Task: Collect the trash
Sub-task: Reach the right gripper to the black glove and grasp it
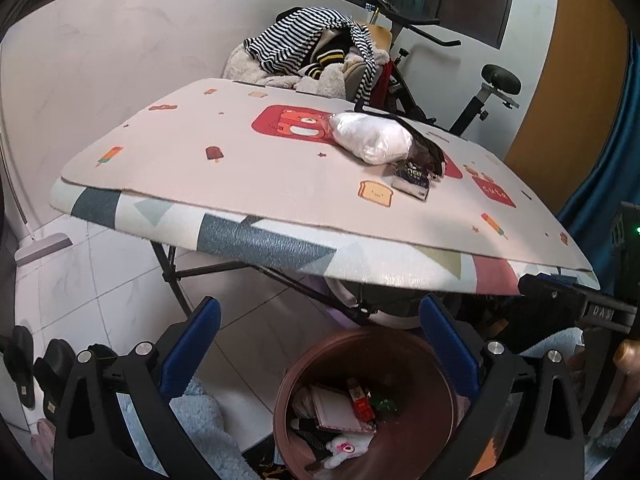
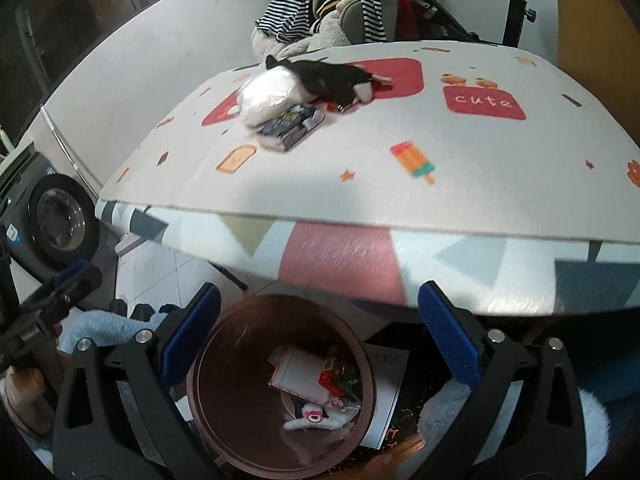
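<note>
Both pairs of blue-padded fingers point(image 1: 192, 340) stand spread wide with nothing between them: the left gripper point(image 1: 320, 344) and the right gripper point(image 2: 320, 336) each hang released above the brown trash bin point(image 1: 288, 384), which sits on the floor just below the near edge of the tabletop point(image 1: 240, 184). Inside the bin already lie a pink-edged card or packet point(image 1: 338, 408), a small red box point(image 1: 360, 402), something green, and a white-and-pink fluffy item point(image 1: 344, 446), so part of the collecting appears done. Going left to right across the tabletop, the left half carries only the printed mat; toward the far right of centre a cluster remains: a white plastic bag point(image 1: 372, 136), a dark printed box point(image 1: 412, 180) just in front of it and touching it, and a black fabric-like piece point(image 2: 320, 76) behind, against the bag. Judging from this, the remaining work is to lift these three things over the near edge and drop them into the bin; whether the black piece counts as trash cannot be told.
</note>
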Motion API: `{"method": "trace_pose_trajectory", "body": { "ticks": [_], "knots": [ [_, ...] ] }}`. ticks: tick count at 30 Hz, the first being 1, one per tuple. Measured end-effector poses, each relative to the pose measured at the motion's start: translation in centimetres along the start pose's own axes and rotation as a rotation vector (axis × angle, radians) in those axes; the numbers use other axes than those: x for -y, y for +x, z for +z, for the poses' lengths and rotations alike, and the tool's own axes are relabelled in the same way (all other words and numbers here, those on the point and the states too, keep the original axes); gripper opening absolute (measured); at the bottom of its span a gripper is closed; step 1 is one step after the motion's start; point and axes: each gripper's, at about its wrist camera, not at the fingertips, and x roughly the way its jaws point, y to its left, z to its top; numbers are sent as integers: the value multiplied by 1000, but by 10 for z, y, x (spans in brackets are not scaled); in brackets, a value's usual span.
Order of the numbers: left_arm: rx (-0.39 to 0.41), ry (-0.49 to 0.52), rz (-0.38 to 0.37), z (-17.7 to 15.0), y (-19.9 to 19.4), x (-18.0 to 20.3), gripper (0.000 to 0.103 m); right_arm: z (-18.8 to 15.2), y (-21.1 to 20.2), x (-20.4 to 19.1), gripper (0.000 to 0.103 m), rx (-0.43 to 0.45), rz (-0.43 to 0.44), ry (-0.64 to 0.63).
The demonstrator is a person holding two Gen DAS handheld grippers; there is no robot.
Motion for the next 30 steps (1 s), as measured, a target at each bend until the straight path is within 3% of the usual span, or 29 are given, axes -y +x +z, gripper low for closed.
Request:
{"method": "trace_pose_trajectory", "body": {
  "ticks": [7,12,19,26,30],
  "knots": [
    [36,33,14,26,13,7,97,24,4,17,97,-2,10,10],
    [69,41,19,54,24,9,97,46,9,23,97,26,-33,-52],
    [90,26,19,85,39,6,97,90,26,21,97,49,0,-107],
    [68,51,16,94,54,11,97,160,59,17,82,89,142,1],
    [57,39,6,96,60,11,97,202,98,14,72,82,101,41]
  ]
}}
